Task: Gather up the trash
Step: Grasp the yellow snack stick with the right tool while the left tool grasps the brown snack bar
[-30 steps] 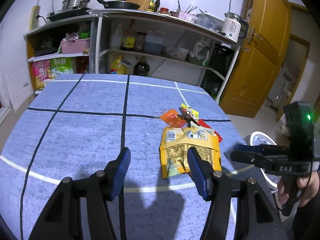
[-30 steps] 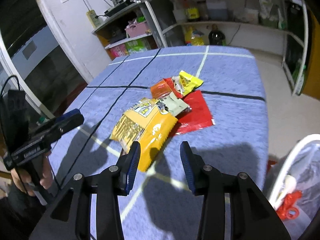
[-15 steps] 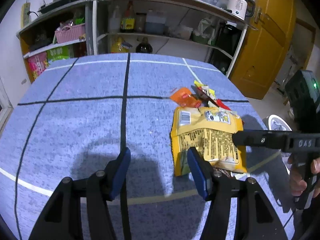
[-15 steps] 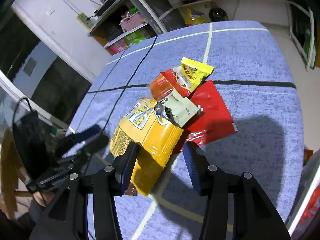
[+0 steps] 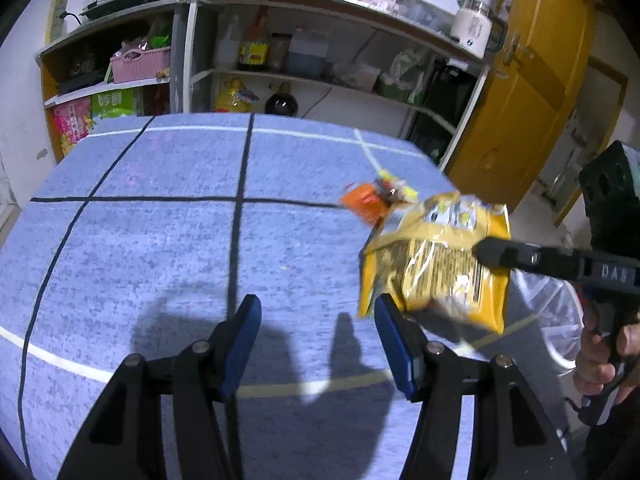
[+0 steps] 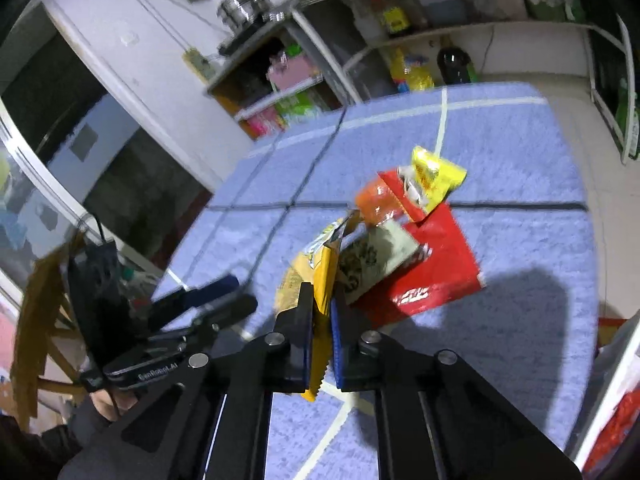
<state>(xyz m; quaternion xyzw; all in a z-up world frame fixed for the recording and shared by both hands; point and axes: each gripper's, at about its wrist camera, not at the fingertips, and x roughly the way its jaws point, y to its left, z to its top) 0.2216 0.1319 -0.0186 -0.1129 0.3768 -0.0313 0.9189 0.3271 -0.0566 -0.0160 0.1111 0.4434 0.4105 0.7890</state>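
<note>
A large yellow snack bag (image 5: 436,264) is tilted up off the blue tablecloth (image 5: 168,248). My right gripper (image 6: 322,308) is closing on the yellow snack bag (image 6: 323,276), its pads pressing the bag's near edge. In the left wrist view the right gripper (image 5: 480,250) reaches in from the right. Behind the bag lie an orange packet (image 6: 376,200), a small yellow packet (image 6: 434,174), a pale printed packet (image 6: 376,256) and a red wrapper (image 6: 436,272). My left gripper (image 5: 318,344) hovers open over the cloth, left of the bag, with nothing between its fingers.
A white-rimmed bin with a clear liner (image 5: 552,312) stands on the floor past the table's right edge. Shelves of bottles and pots (image 5: 280,52) fill the back wall beside a yellow door (image 5: 520,92). A hand (image 5: 600,356) holds the right gripper's handle.
The right gripper came forward over the yellow bag, shut on its near edge and tipped it up off the cloth. The left gripper stayed open and nearly still.
</note>
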